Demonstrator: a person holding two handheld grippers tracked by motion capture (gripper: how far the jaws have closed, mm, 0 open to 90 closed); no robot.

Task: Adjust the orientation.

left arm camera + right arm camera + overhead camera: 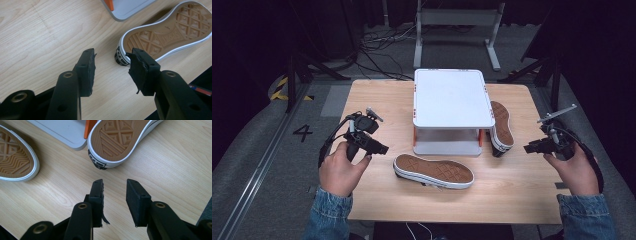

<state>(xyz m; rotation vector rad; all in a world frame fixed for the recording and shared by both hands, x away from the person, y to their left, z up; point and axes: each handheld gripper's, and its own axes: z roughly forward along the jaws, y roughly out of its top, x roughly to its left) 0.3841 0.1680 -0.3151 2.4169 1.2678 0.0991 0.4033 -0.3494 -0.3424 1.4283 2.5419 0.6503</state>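
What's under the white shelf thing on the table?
Under the white stand's top sits a lower grey shelf between orange posts. It looks bare at the front; the top covers the rest.

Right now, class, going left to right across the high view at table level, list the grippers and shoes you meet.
left gripper → shoe lying sole-up in front of the stand → shoe leaning at the stand's right side → right gripper

On the light wooden bench, a white two-tier plastic stand sits at the middle rear. One sole-up black-and-white canvas sneaker lies before it; another sole-up sneaker lies just beside its right.
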